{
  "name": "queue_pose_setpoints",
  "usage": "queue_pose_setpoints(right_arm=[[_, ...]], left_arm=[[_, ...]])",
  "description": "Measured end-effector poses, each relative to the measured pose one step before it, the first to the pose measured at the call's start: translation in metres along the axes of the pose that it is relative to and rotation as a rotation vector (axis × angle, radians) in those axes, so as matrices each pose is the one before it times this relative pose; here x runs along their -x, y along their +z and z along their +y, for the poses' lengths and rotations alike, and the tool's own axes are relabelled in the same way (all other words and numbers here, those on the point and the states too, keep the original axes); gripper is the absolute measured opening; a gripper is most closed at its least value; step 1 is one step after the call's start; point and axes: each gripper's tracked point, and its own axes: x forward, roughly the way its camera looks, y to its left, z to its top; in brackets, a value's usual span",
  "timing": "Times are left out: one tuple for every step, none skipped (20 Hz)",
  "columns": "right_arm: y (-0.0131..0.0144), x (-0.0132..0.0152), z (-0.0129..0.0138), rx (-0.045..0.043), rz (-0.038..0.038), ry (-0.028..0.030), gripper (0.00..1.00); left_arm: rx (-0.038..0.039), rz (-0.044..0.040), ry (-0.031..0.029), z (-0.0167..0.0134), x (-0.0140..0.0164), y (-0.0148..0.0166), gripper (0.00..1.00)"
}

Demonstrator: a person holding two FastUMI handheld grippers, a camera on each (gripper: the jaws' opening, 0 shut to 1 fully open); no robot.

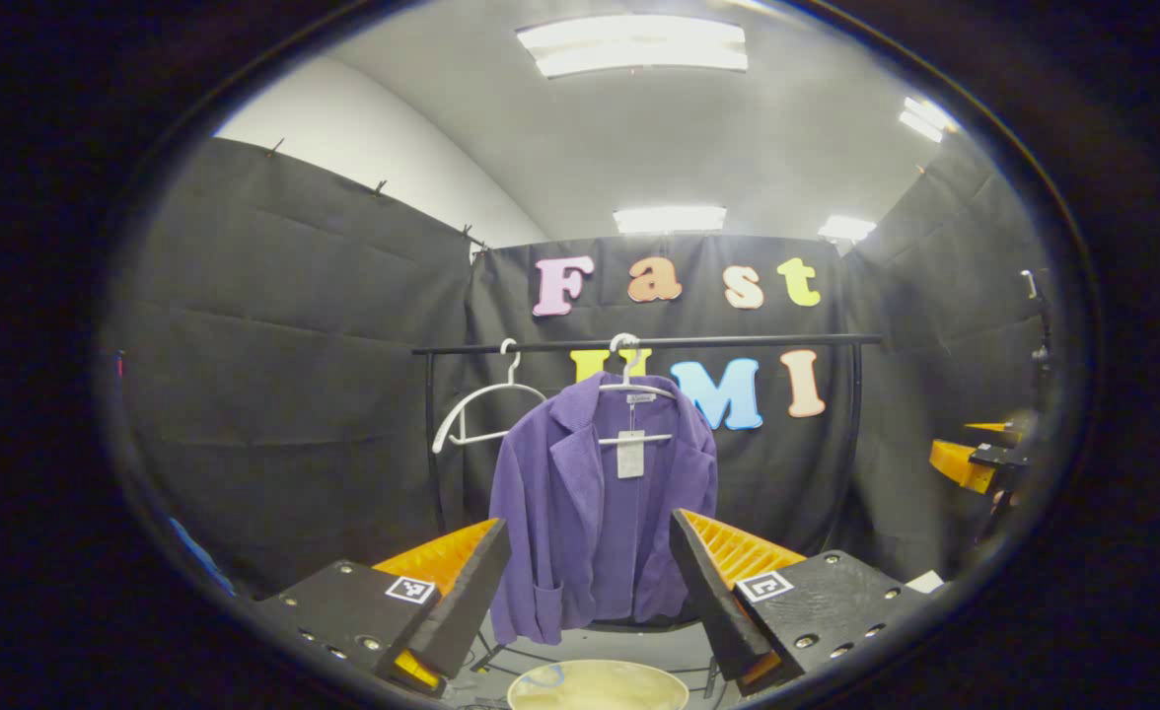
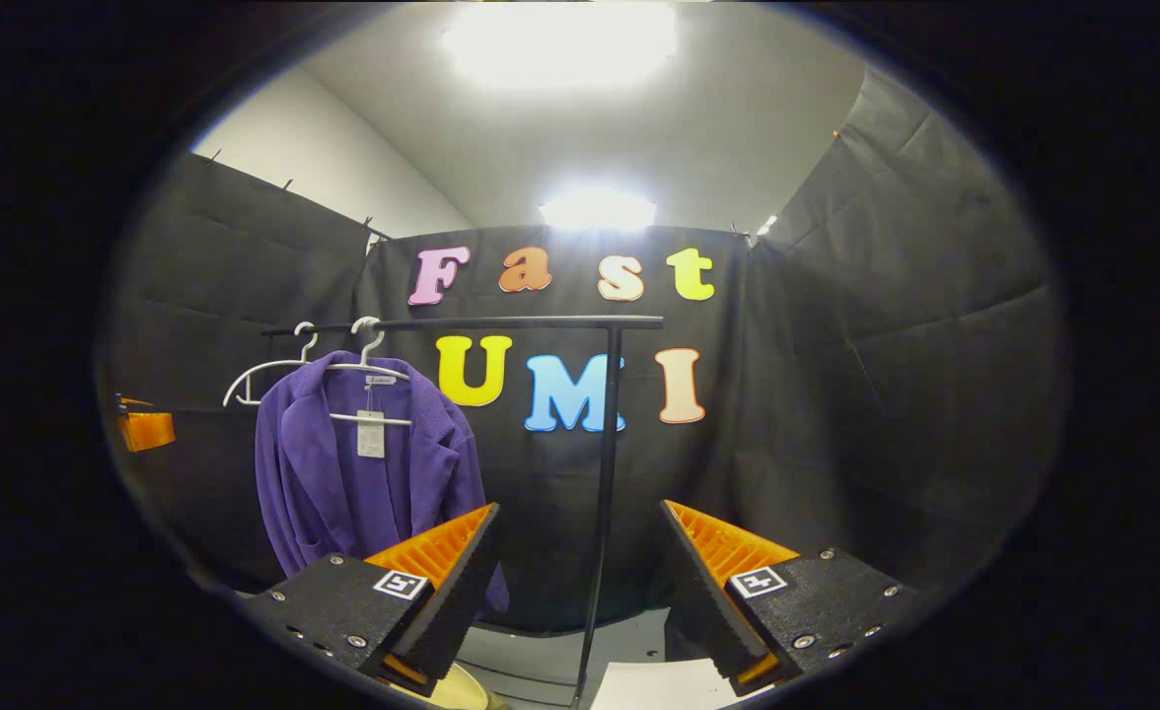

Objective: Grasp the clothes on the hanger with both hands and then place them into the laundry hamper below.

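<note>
Purple ribbed jacket (image 1: 600, 503) on thin wire hanger (image 1: 629, 390), both grippers' jaws released.

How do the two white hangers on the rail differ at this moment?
The hanger with the purple jacket is loaded: the purple jacket drapes from it and a tag dangles at its middle. The bare hanger carries nothing, so its whole outline shows. The loaded one hangs roughly level; the bare one sits tilted, one arm dipping lower. Both are white and hook over the same black rail, side by side.
</note>
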Motion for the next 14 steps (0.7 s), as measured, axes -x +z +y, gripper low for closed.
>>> queue_pose_setpoints(right_arm=[[0.00059,0.00047,0.00311,0.00482,-0.00033,0.01111,0.95],[0.0004,-0.00006,0.00261,0.00665,-0.00014,0.00883,0.95],[-0.00145,-0.0009,0.0027,0.00591,0.00194,0.00971,0.95],[-0.00012,-0.00197,0.00264,0.00294,0.00025,0.00896,0.95],[-0.00218,-0.00189,0.0039,0.00202,0.00528,0.01239,0.95],[-0.00215,-0.00207,0.00403,0.00077,0.00958,0.01008,0.95],[-0.00236,-0.00367,0.00502,-0.00157,0.01165,0.01065,0.95],[-0.00126,-0.00472,0.0056,-0.00493,0.00994,0.01152,0.96],[-0.00128,-0.00552,0.00786,-0.00426,0.00732,0.01259,0.95],[0.00038,-0.00632,0.00742,0.00189,0.00723,0.00889,0.95],[0.00059,-0.00741,0.00607,0.00575,0.00733,0.00268,0.95],[0.00277,-0.0064,0.00568,0.00442,0.00526,-0.0012,0.95],[0.0026,-0.00511,0.00807,0.00011,-0.00171,0.00139,0.95],[0.00619,-0.00631,0.00836,-0.00149,-0.00941,-0.00372,0.96]], left_arm=[[0.01376,-0.00166,0.00394,0.00224,0.00152,-0.00004,0.99],[0.01311,0.00328,0.0062,0.00376,0.00038,-0.00103,0.94],[0.0169,0.00828,0.01126,0.0064,0.00262,-0.00314,0.99],[0.01426,0.00768,0.01258,0.00581,0.00114,-0.00171,0.99],[0.01879,0.01588,0.01991,0.00986,0.00098,-0.00365,0.99],[0.01526,0.01462,0.01808,0.00881,0.0013,-0.00266,0.99],[0.0156,0.01365,0.02249,0.01015,0.00056,-0.00274,0.99],[0.01417,0.01274,0.02091,0.0103,-0.00088,-0.00231,0.99],[0.01201,0.01316,0.01923,0.01027,-0.00137,-0.00292,0.99],[0.01099,0.01627,0.01645,0.01105,-0.00382,-0.00344,0.99],[0.00701,0.01219,0.00492,0.0083,-0.00194,-0.00207,0.94],[0.00764,0.00968,0.00272,0.00931,-0.00669,-0.00086,0.94],[0.00617,-0.00059,-0.00112,0.00836,-0.0086,0.00044,0.94],[0.00843,0.00164,0.00013,0.00744,-0.01193,0.00317,0.99]])
